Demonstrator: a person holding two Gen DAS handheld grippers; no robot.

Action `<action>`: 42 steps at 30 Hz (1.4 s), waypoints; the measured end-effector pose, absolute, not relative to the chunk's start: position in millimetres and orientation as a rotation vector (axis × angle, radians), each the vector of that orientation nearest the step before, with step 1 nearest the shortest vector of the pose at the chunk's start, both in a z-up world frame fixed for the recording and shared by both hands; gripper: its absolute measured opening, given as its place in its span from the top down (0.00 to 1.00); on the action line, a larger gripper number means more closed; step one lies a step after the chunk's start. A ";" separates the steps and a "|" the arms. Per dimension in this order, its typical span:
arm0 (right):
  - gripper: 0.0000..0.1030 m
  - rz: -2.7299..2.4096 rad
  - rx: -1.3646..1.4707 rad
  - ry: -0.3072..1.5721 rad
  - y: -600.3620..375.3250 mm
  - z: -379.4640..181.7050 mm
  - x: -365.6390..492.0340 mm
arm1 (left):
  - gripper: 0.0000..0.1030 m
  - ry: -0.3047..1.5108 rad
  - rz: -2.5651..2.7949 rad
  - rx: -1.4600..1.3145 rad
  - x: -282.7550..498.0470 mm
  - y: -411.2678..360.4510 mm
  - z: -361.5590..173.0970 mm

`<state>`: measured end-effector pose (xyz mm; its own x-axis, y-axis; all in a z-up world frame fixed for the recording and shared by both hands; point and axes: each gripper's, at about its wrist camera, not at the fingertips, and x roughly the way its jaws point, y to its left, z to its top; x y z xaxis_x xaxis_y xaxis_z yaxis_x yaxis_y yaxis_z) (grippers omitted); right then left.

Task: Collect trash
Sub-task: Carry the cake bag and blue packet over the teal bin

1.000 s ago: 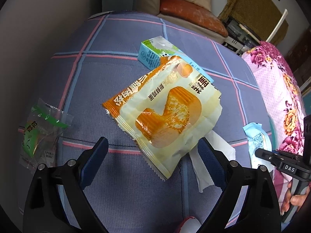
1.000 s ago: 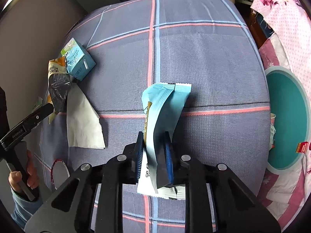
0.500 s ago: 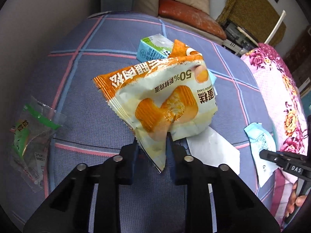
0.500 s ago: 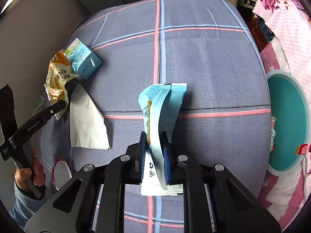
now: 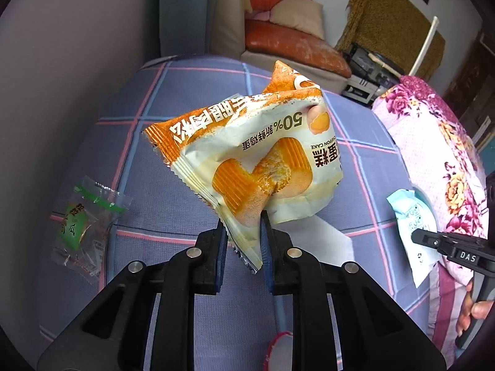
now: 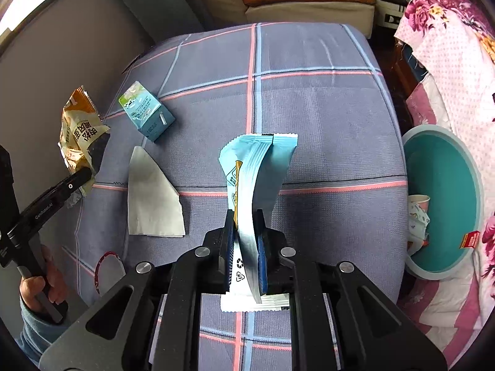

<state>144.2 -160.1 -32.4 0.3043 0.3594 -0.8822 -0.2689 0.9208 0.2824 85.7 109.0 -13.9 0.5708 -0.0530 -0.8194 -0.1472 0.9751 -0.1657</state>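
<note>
We clamp the left gripper (image 5: 241, 232) on the cake wrapper (image 5: 247, 160) and the right gripper (image 6: 244, 238) on the blue wrapper (image 6: 256, 167), lifting both clear for the bin (image 6: 445, 136).

An orange-and-cream cake wrapper (image 5: 247, 160) is held crumpled above the checked cloth. A light-blue wrapper (image 6: 256, 173) is held upright, bent.

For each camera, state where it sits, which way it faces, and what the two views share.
Left wrist: on the left gripper, looking steeply down along its jaws at the orange cake wrapper they clamp above the plaid bed cover; the right hand shows.
Right wrist: on the right gripper, looking steeply down at its clamped blue wrapper; the left hand shows.
Shared: both wrappers, the white napkin, the bed cover.
</note>
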 end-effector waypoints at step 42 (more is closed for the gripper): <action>0.88 0.189 0.312 1.046 -431.0 -23.3 132.7 | 0.80 1.118 -0.361 0.105 148.0 -232.0 -32.4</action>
<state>132.7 -431.0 -23.3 0.4906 0.2996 -0.8182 -0.0052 0.9400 0.3410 148.0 -232.0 -32.4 0.3862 -0.2308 -0.8931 0.3351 0.9372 -0.0973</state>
